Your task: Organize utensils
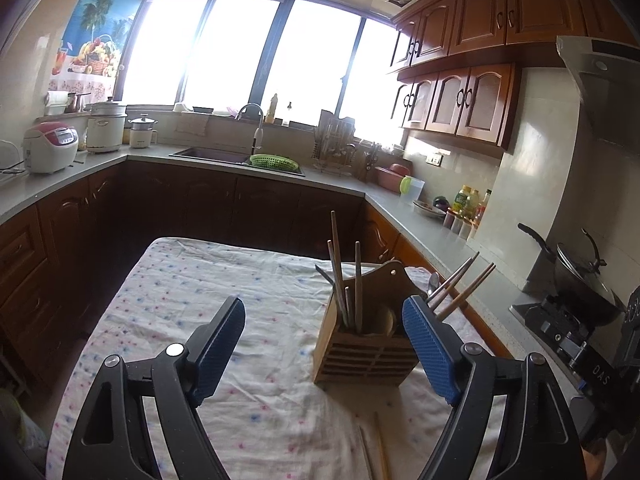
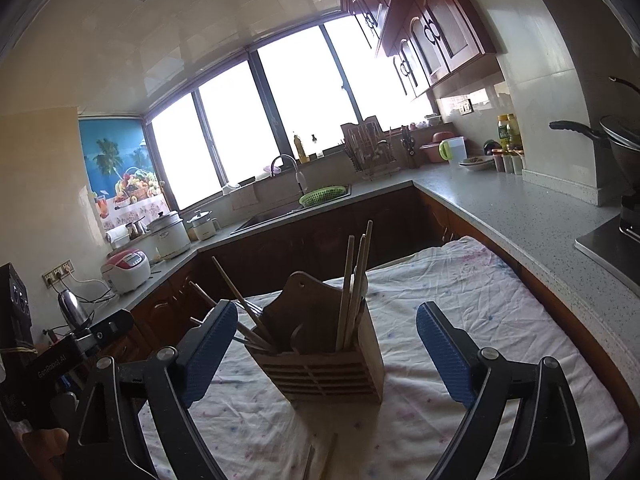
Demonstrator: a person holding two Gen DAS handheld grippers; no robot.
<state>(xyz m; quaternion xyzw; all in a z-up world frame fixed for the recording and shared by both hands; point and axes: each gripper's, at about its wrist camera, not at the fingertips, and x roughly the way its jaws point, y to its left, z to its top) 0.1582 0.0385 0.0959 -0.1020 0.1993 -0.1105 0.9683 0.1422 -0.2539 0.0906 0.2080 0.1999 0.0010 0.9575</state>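
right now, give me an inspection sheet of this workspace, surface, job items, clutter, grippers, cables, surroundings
surface: table under a wrinkled, dotted white cloth.
job's things: wooden utensil holder stands upright on the cloth, holding chopsticks and a spoon; two loose chopsticks lie on the cloth in front of it.
clutter: nothing seen on the cloth besides these.
grippers: left gripper open, nothing between its pads; right gripper open, nothing gripped.
cables: cords by the kettle and wall socket.
surroundings: kitchen counter, sink, rice cooker, wall cabinets, bright window.
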